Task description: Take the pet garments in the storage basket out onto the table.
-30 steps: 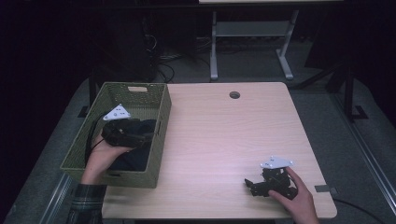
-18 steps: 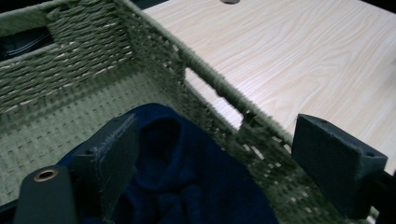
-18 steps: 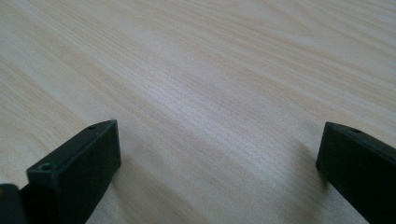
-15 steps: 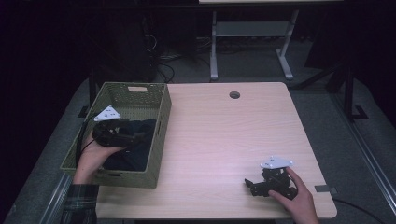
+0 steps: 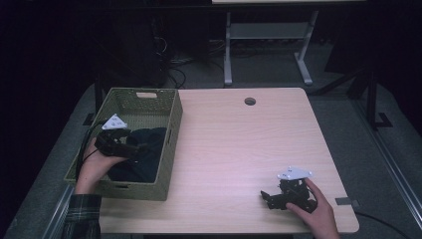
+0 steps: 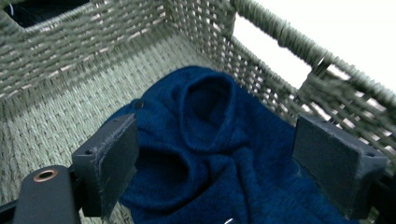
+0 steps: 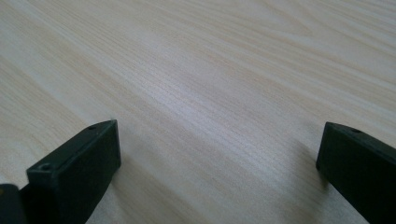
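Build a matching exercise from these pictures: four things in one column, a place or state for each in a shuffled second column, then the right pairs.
Things
1. left gripper
2. right gripper
3. dark blue knitted garment
4. round cable hole

Places or states
A. lies crumpled on the floor of the woven basket
B. low at the near right of the wooden table, jaws open over bare wood
C. near the table's far edge
D. inside the basket, jaws open on either side of the cloth

Pairs: 1-D, 2-B, 3-A, 4-C
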A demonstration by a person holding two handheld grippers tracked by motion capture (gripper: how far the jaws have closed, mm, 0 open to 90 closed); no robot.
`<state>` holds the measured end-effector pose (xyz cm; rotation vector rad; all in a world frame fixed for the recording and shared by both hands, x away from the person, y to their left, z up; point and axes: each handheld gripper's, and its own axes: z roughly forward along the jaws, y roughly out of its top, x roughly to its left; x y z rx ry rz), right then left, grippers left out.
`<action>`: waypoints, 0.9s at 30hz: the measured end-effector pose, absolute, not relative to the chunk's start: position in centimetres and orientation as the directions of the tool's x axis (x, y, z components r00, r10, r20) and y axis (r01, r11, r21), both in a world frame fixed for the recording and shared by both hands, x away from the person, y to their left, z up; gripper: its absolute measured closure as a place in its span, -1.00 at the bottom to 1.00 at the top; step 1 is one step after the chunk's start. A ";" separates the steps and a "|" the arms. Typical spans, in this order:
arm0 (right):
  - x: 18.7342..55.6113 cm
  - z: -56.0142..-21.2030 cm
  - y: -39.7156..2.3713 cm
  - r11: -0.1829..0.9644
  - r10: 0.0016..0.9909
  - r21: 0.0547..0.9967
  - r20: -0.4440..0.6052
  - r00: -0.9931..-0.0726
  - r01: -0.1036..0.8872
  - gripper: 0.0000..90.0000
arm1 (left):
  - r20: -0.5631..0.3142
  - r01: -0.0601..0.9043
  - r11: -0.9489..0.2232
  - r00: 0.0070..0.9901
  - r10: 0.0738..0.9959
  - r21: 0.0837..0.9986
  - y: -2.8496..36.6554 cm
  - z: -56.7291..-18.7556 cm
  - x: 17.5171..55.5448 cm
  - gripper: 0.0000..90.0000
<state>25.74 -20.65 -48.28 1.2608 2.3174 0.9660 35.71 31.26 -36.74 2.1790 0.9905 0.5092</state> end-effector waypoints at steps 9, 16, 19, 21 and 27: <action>25.7 -48.3 -20.6 0.378 0.832 0.698 0.031 -0.554 0.608 -1.00 | 0.064 0.535 -0.513 0.648 0.759 0.671 31.1 -38.0 36.2 -0.68; 25.7 -48.3 -20.7 0.378 0.832 0.698 0.031 -0.554 0.608 -1.00 | 0.041 0.575 -0.532 0.654 0.755 0.622 30.7 -39.2 36.6 -0.69; 25.7 -48.3 -20.6 0.378 0.833 0.698 0.032 -0.553 0.609 -1.00 | 0.029 0.595 -0.540 0.656 0.755 0.595 30.6 -39.5 36.7 -0.69; 25.7 -48.3 -20.6 0.378 0.833 0.698 0.032 -0.553 0.609 -1.00 | 0.017 0.610 -0.548 0.659 0.752 0.572 30.5 -39.8 36.9 -0.69; 25.7 -48.3 -20.6 0.378 0.833 0.698 0.032 -0.553 0.609 -1.00 | 0.000 0.632 -0.566 0.667 0.745 0.530 30.0 -40.9 37.1 -0.69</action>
